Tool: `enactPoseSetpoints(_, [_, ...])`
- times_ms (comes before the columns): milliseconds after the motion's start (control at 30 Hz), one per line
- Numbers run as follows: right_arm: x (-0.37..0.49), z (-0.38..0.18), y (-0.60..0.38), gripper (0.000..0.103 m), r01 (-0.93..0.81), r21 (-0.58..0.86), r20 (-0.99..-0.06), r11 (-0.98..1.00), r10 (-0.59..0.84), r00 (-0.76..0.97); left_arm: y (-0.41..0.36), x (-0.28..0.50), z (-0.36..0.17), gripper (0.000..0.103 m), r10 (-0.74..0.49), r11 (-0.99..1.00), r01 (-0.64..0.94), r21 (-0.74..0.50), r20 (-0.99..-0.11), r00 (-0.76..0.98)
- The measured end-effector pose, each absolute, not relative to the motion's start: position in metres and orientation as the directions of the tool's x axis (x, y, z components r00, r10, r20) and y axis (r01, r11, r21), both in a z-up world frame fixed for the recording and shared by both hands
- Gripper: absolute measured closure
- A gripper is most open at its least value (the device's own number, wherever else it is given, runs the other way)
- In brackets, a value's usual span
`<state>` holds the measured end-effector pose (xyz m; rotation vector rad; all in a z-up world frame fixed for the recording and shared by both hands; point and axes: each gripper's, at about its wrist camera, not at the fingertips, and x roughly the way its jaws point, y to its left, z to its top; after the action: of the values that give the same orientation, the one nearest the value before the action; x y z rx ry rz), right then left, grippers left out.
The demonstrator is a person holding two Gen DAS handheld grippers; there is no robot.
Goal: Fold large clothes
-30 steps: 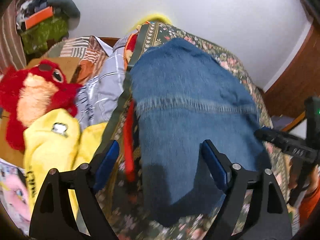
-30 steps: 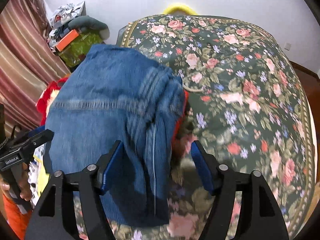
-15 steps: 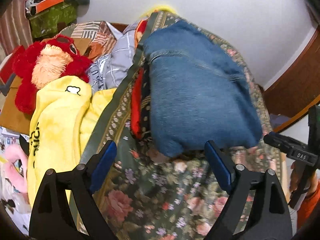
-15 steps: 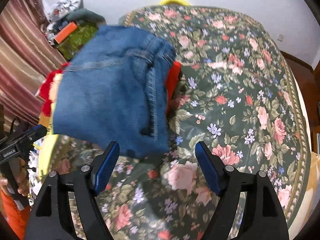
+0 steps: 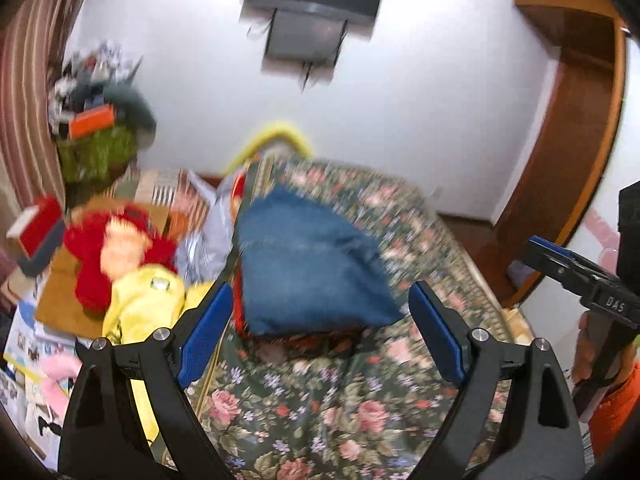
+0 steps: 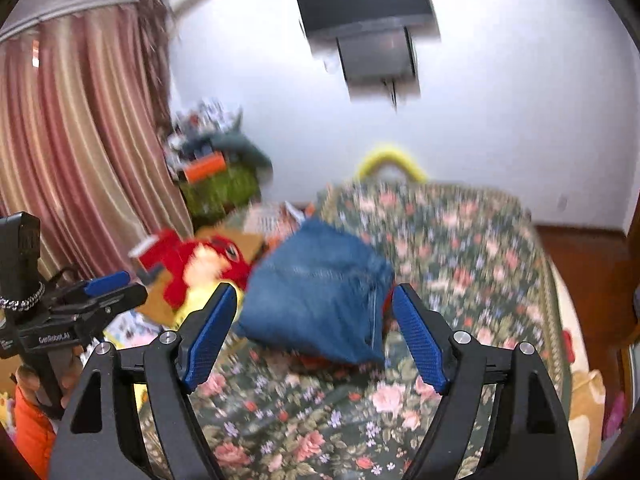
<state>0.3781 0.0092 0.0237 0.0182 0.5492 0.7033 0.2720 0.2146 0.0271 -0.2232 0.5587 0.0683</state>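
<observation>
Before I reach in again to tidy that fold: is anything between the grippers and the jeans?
Nothing visible. Only bare floral bedspread lies between the open left gripper, the open right gripper and the folded jeans. The plush toys sit off to the side.

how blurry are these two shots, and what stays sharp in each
Left wrist view: motion blur smears the folded jeans, the red plush toy and the wall TV; the left tool stays crisp. Right wrist view: the same smear on the jeans and TV, the right tool sharp. Fisheye bends the edges of both.
</observation>
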Motion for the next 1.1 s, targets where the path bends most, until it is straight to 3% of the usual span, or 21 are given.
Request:
enactPoseSetpoints(233, [0.305,0.06,-0.022,0.019,-0.652,0.16,-0.251,0.742,0.669,0.7,0.167,0.198,0.067,0.014,0.052,0.983,-0.109,-0.151,-0.34,0.939])
enactPoseSetpoints(467, [0.251,0.063,-0.029,0.002,-0.652,0.085,-0.104,0.753,0.658,0.746,0.119,0.131,0.075,0.013,0.167,0.983,-0.175,-0.047,-0.138,0.976])
enactPoseSetpoints(667, [0.24,0.056,-0.022,0.0,-0.619,0.058,-0.08,0.784,0.621,0.78,0.105,0.112,0.067,0.001,0.235,0.97,-0.24,-0.045,-0.087,0.968])
enactPoseSetpoints(1100, [0.25,0.046,-0.037,0.0,-0.584,0.149,-0.152,0.798,0.603,0.783,0.093,0.118,0.045,0.001,0.239,0.97,-0.242,-0.006,-0.143,0.96])
